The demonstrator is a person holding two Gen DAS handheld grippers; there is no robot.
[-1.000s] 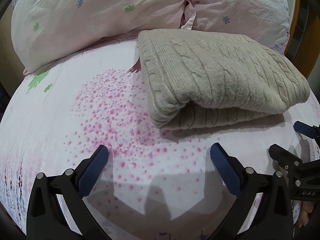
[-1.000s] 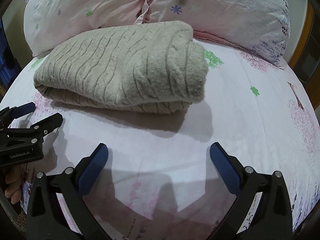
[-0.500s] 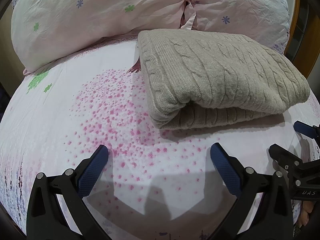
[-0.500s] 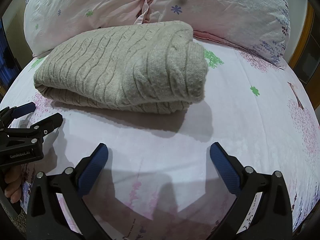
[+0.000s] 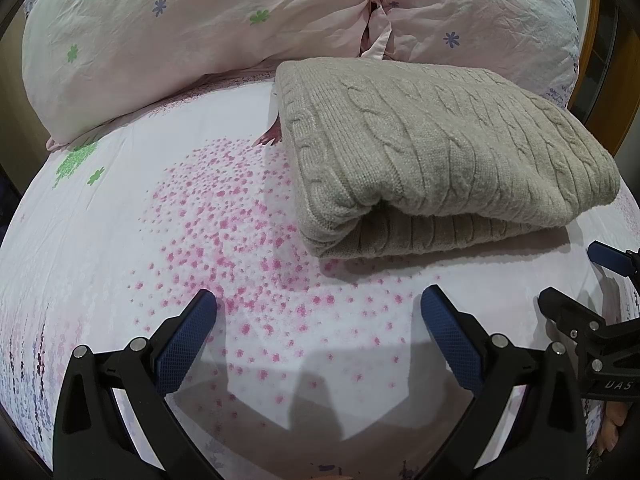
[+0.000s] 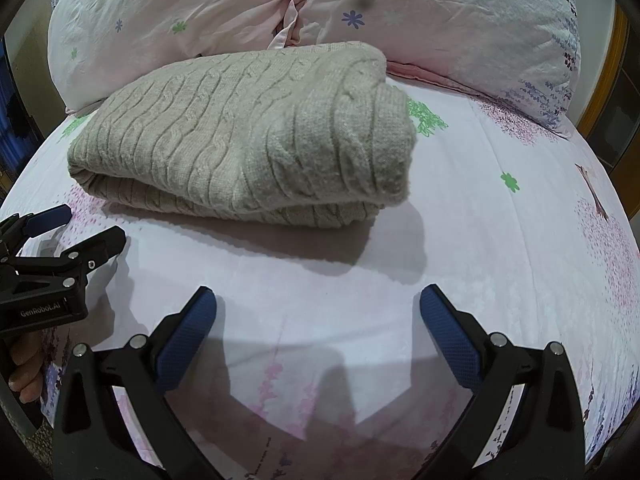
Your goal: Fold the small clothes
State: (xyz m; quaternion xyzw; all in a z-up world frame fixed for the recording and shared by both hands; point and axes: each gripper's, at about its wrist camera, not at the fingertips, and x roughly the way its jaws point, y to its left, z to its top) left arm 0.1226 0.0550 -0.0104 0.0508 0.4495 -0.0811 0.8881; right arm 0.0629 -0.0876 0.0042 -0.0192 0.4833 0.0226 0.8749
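A beige cable-knit sweater lies folded in a thick rectangle on the bed, just in front of the pillows; it also shows in the right wrist view. My left gripper is open and empty, low over the sheet in front of the sweater's left end. My right gripper is open and empty, over the sheet in front of the sweater's right end. Each gripper shows at the edge of the other's view: the right gripper and the left gripper, both open.
Two pink floral pillows lie behind the sweater. The floral bed sheet stretches to both sides. A wooden bed frame edge is at the far right.
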